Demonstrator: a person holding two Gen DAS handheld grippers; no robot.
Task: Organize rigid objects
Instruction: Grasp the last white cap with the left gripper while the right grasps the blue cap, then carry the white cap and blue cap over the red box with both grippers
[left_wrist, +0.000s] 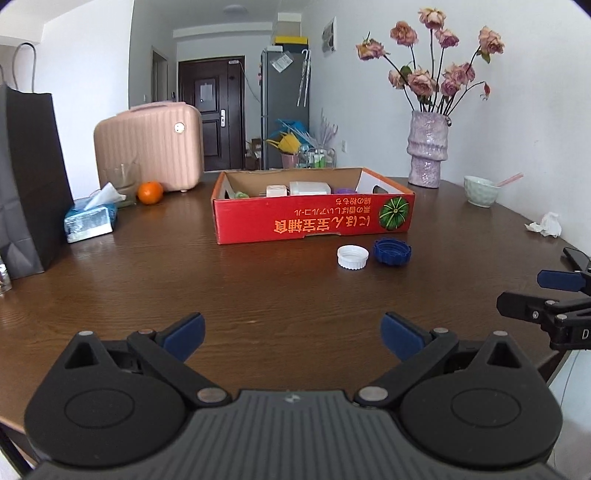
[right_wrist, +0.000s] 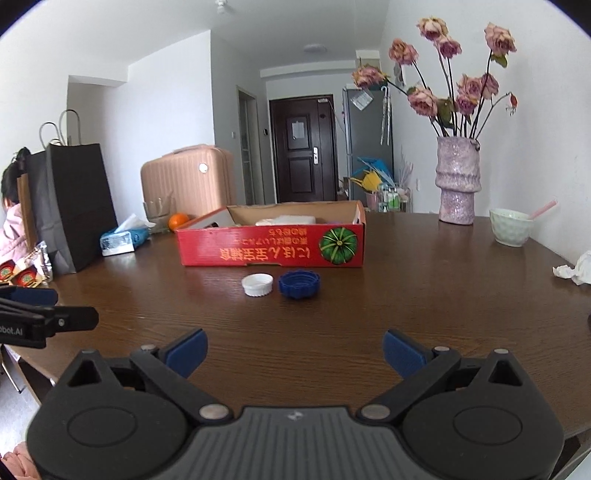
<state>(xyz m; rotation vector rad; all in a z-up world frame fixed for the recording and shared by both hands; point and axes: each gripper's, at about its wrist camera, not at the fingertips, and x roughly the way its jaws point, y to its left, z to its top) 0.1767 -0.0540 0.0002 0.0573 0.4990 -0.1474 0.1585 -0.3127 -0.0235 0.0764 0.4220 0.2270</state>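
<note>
In front of the box (right_wrist: 271, 245), on the table (right_wrist: 424, 306): white cap (right_wrist: 257, 284) to the left, blue cap (right_wrist: 299, 285) just beside it on the right, possibly touching. Both lie loose, short of the box's near wall. Left gripper (left_wrist: 293, 334) and right gripper (right_wrist: 294, 352) hang back from the box, fingers spread wide, nothing held.

Risk: caps sit so close that fingers dropping on one may nudge the other; low caps could skid on the smooth wood.

Left view shows more inside the box: plug-like item (left_wrist: 277, 191), white block (left_wrist: 309, 188). Right view alone shows a person (right_wrist: 11, 221) far left of the box.
</note>
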